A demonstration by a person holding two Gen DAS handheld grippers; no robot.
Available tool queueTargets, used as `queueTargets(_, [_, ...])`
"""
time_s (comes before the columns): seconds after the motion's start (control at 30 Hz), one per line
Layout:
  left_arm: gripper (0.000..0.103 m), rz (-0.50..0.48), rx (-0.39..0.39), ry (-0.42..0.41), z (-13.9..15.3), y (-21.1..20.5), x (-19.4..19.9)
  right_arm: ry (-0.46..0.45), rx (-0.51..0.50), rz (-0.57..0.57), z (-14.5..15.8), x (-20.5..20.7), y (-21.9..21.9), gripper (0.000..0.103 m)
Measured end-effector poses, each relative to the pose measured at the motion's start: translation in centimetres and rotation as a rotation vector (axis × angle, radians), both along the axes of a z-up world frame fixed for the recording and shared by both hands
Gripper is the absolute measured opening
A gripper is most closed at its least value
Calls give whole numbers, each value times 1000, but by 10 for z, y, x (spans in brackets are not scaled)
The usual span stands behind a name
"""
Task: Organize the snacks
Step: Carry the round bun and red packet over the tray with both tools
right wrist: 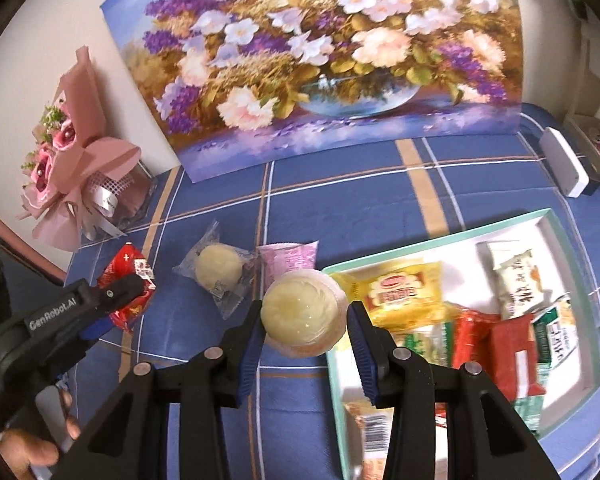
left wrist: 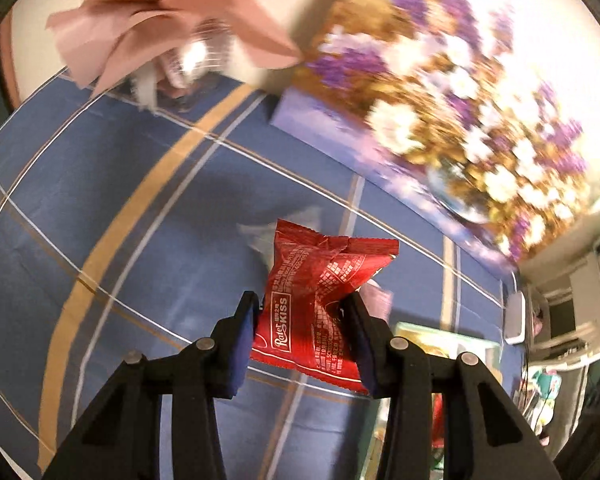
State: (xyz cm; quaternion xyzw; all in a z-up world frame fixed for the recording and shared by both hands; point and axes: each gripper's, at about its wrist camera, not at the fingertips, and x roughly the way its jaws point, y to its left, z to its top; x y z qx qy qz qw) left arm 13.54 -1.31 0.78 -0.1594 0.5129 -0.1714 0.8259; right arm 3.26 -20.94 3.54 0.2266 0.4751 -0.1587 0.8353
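1. A blue plaid cloth point(right wrist: 340, 184) covers the table; a flower painting point(right wrist: 320, 52) leans on the wall behind it.
2. A white tray point(right wrist: 556, 240) with a teal rim lies at the right, holding wrapped snacks: a yellow pack point(right wrist: 404, 292), a white bar point(right wrist: 516, 280), red packs point(right wrist: 508, 352).
3. A pink bouquet point(right wrist: 72, 168) stands at the left, by the wall.
4. The right gripper point(right wrist: 304, 328) is clamped on a pale round jelly cup point(right wrist: 300, 312), held above the cloth at the tray's left edge.
5. The left gripper point(left wrist: 304, 320) grips a red packet point(left wrist: 320, 300) marked "KISS"; both pads press its sides and it is clear of the cloth. The right camera shows this gripper at the left, with a hand point(right wrist: 32, 440) below it.
6. A clear-wrapped pastry point(right wrist: 216, 268) and a pink packet point(right wrist: 288, 256) lie on the cloth between the two grippers.
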Motion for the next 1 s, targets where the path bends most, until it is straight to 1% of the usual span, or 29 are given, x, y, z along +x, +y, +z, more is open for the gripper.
queueTargets(0.07, [46, -42, 13, -11, 4, -18, -8, -2, -8, -14, 5, -7, -9, 44])
queueTargets(0.2, [46, -83, 24, -25, 11, -42, -24, -7, -13, -59, 11, -24, -33, 44])
queueTargets(0.47, [46, -177, 28, -72, 23, -100, -56, 7, -17, -202, 12, -60, -96, 44])
queueTargets(0.7, [46, -249, 47, -73, 14, -146, -78, 17, 0, -293, 6, -87, -134, 44])
queueTargets(0.83, [46, -306, 88, -81, 6, -172, -88, 14, 22, -329, 4, -101, -147, 44])
queueTargets(1.0, [46, -355, 128, -92, 0, -192, -98, 26, 27, -352, -1, -108, -153, 44])
